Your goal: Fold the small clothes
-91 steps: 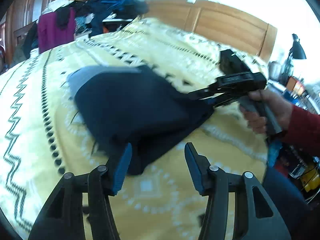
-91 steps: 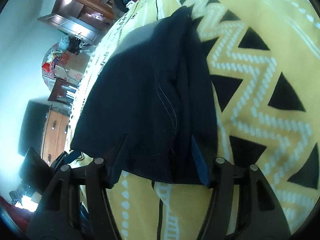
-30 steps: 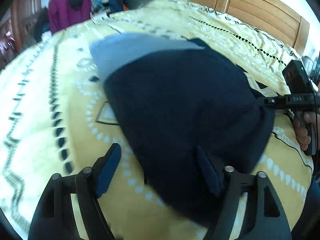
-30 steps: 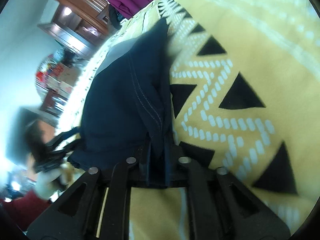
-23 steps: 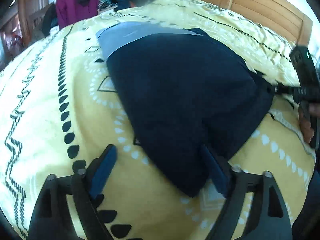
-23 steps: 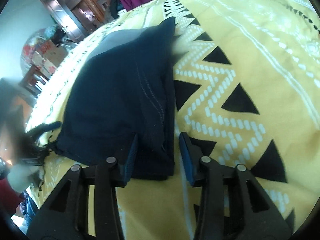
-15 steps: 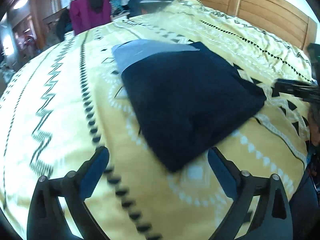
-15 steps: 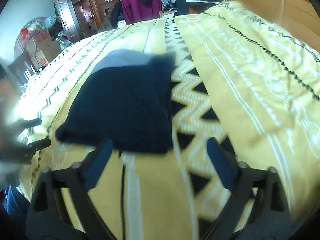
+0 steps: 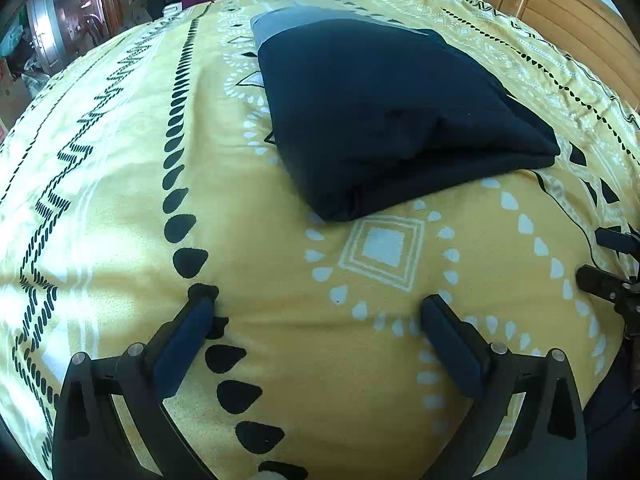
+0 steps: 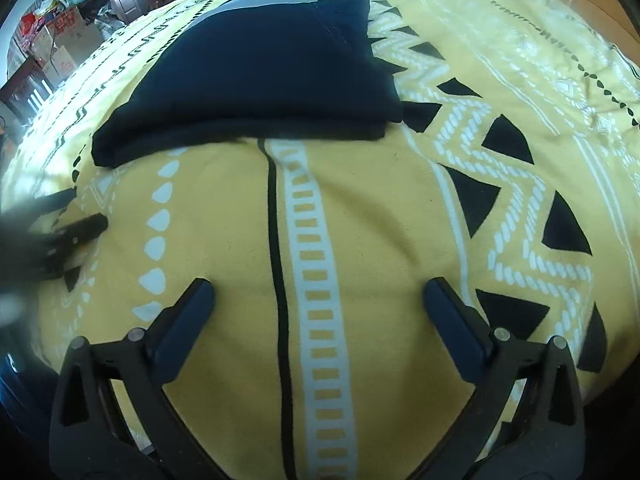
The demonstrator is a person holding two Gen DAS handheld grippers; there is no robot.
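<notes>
Dark navy garment [image 9: 384, 112] is lying folded into a compact slab on the yellow patterned bedspread [image 9: 120, 208], a grey layer [image 9: 288, 20] peeking out at its far end. Nothing is touching it.

Long axis: in the left wrist view it is running away from the camera and slightly rightward, the thick rounded fold edge facing the near right. In the right wrist view the garment [image 10: 260, 68] is sitting ahead and left of centre, its near edge lying crosswise to the fingers, a stitched seam showing near the far right corner.

Left gripper [image 9: 316, 312] is hovering over bare bedspread, jaws spread wide and holding nothing; the garment's near corner is lying straight ahead of it, clear of both fingertips. Right gripper [image 10: 318, 296] is likewise gaping and empty, with a band of bare bedspread [image 10: 400, 220] between its tips and the garment's near edge.

Each gripper is showing at the rim of the other's view: the right one at the far right edge of the left view, the left one blurred at the left edge of the right view. So both are sitting on the near side of the garment, apart from it.

Judgement: neither is clearly nearer. Fold looks close to finished; any further fold would be going across the long axis, each gripper taking the near corner on its own side.
</notes>
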